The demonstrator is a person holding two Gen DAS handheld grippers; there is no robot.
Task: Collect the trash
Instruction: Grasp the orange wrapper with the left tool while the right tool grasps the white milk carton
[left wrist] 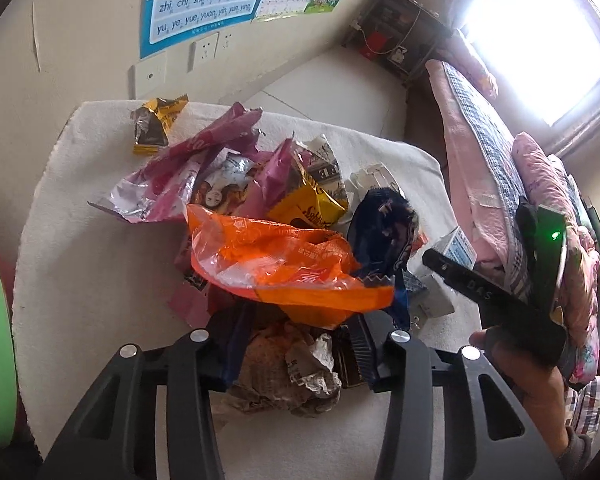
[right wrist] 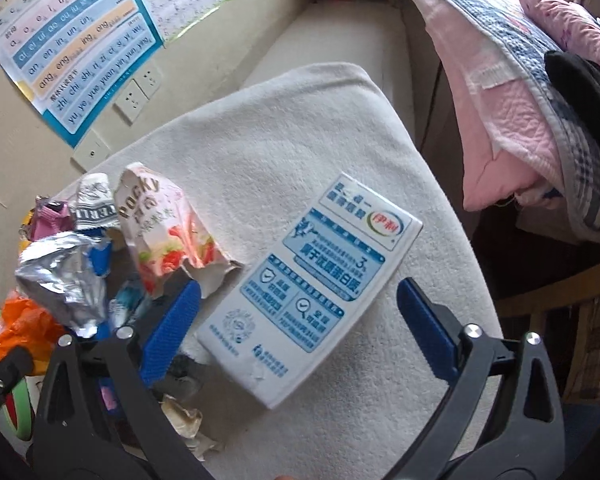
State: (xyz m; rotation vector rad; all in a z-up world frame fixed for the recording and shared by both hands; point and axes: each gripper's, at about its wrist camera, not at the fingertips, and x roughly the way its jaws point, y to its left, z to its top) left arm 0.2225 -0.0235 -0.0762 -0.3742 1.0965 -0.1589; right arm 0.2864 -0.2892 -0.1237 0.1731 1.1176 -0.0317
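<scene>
The flattened milk carton (right wrist: 314, 292) lies on the white towel-covered surface (right wrist: 284, 128), its long axis running diagonally, with the logo end pointing toward the bed (right wrist: 512, 92) and the other end toward the camera. The right tongs (right wrist: 296, 316) stand wide apart, one blue pad on each side of the carton, not pressing it. Left of the carton sits a pile of wrappers, among them a pink Pocky box (right wrist: 160, 224) and crumpled foil (right wrist: 60, 276). The left tongs (left wrist: 296, 344) are half-closed around crumpled paper (left wrist: 288, 368) below the orange bag (left wrist: 284, 264); I cannot tell if the pads press it.
</scene>
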